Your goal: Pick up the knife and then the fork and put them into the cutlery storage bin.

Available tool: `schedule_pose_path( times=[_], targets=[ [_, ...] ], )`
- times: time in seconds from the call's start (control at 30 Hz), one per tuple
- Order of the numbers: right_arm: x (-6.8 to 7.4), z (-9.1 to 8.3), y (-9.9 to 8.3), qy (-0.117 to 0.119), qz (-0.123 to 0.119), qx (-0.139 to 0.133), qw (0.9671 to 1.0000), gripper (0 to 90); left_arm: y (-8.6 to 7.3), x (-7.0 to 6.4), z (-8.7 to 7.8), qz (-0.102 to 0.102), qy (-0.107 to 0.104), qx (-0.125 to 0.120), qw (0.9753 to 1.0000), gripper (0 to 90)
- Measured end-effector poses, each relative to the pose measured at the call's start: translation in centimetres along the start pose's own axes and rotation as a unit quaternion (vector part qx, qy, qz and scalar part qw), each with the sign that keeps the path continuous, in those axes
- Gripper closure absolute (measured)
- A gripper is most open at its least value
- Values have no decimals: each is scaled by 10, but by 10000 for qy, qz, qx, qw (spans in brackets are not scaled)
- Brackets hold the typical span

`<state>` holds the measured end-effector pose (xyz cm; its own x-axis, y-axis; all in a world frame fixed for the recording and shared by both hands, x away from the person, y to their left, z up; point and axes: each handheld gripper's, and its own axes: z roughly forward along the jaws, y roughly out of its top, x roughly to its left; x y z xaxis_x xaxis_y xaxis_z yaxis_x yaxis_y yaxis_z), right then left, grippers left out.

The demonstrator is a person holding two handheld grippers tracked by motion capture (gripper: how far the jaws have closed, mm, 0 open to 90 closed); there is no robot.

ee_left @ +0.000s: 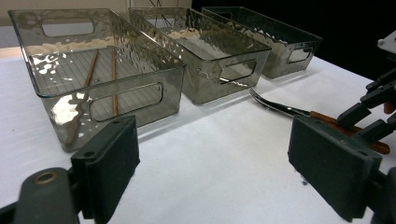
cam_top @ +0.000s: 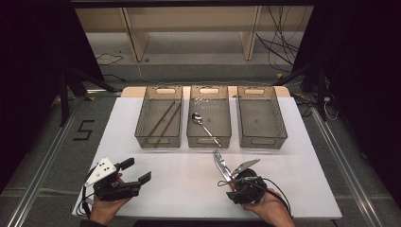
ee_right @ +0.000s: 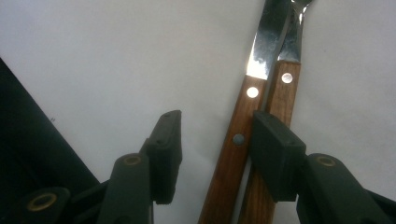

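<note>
A knife and a fork, both with wooden handles, lie side by side on the white table. My right gripper stands open over the handles. The knife handle lies between its jaws and the fork handle runs under the right-hand jaw. In the high view the pair of utensils points away from my right gripper toward the bins. My left gripper hangs open near the front left, with nothing between its fingers.
Three smoky clear bins stand in a row at the back. The left bin holds chopsticks, the middle bin holds a spoon, and the right bin has nothing in it. The table's front edge is close behind both hands.
</note>
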<state>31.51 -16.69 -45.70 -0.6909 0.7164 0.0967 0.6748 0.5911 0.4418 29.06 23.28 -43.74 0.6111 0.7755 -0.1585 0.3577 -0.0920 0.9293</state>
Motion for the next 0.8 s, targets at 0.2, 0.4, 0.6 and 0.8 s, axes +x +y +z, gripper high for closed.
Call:
schedule_pose_path(
  times=[0.2, 0.4, 0.6, 0.8],
  targets=[
    [5, 9, 0, -161, -19, 170, 9997, 603, 0, 0, 0, -3, -4, -6, 10000, 160],
    [9, 12, 5, -401, -89, 267, 9988, 675, 0, -1, 1, 13, -15, 20, 10000, 160],
    [8, 12, 9, -383, -27, 396, 9985, 683, 0, -2, 2, 21, -22, 39, 10000, 160],
    [8, 13, 14, -387, -49, 504, 9980, 699, 0, -2, 3, 18, -20, 44, 10000, 160]
  ],
)
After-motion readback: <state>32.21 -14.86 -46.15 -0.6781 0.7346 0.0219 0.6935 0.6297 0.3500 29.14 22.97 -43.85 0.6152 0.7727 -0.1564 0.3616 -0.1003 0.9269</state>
